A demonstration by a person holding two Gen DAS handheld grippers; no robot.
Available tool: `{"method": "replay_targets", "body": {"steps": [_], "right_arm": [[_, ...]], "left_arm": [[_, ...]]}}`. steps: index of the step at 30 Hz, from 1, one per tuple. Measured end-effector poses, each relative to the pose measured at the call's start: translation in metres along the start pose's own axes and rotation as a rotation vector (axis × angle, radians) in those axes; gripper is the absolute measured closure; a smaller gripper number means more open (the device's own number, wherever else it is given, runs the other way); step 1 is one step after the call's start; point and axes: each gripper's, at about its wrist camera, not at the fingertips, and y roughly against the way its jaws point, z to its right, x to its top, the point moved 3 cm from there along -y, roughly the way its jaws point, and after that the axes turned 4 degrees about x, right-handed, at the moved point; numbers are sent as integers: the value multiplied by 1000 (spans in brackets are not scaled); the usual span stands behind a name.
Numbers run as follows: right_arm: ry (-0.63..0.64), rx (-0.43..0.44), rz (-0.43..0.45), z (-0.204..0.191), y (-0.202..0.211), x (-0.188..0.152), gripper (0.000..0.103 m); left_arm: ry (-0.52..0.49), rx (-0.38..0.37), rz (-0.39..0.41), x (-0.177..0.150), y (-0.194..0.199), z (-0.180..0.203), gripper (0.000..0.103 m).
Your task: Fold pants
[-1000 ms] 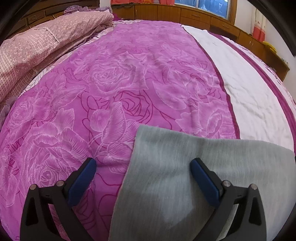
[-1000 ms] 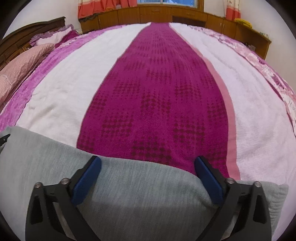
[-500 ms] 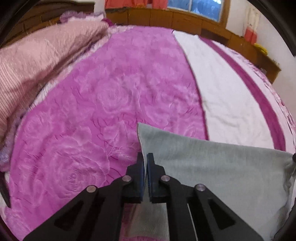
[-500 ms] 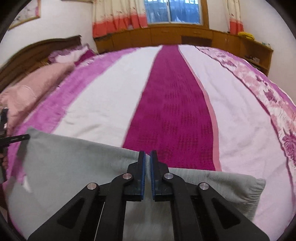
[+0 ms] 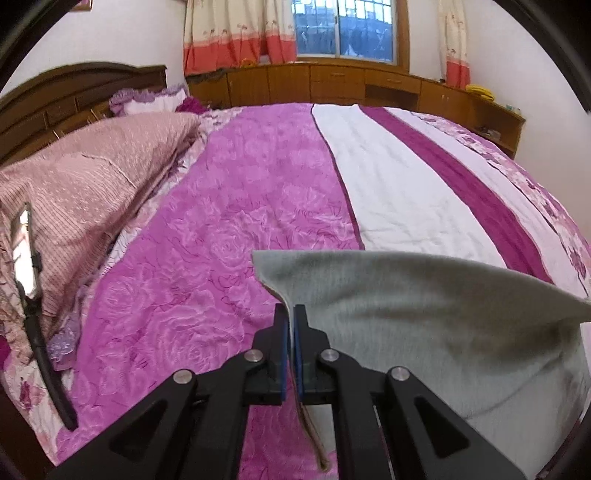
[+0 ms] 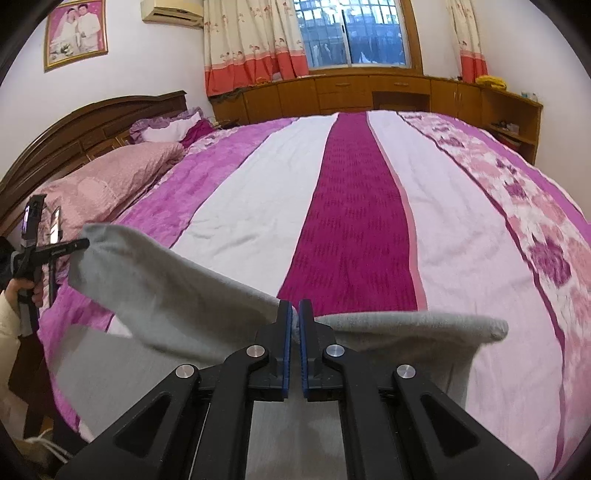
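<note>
My left gripper [image 5: 290, 314] and right gripper [image 6: 294, 308] each have jaws clamped on the grey pants [image 5: 424, 306] edge, lifted above the bed [image 5: 221, 221].

grey pants [image 5: 424, 314]: soft knit fabric, plain. top edge lifted off the bed and sagging between two pinched points; lower part hangs draped toward the bed's near edge.

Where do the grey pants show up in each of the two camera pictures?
Left wrist view: grey pants fill the lower right, edge pinched in the left gripper.
Right wrist view: pants stretch across the lower left and middle, pinched in the right gripper.
Shared landmark: the window.
</note>
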Motion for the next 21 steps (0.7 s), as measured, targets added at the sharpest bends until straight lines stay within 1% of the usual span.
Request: {"method": "replay_targets", "body": {"steps": [3,7,10,13,15,18,19,21], "right_arm": [[-8,3,-15,0,13,-19,103],[-61,-12,12,7,38,-41,103],[-91,-1,-6,12,45,-56,103],[-104,-4,-65,12,40,-73,103],[-122,-13,-95,13,35,-78,103],[-163,-24,-153,16,21,-90,103],[-172,-37,-175,18,16,-95,103],[-184,-52,-213,20,8,-104,103]], "left_arm": [[3,-13,10,-15,17,-4,100],[6,-41,20,-43,37,-6,100],[0,-36,11,-66,46,-6,100],[11,-12,-51,-93,42,-9,99],[30,-8,-93,-109,38,-11,98],[62,5,-151,-130,32,-16,90],[71,18,-163,-135,31,-19,89],[83,70,-189,-145,28,-26,89]]}}
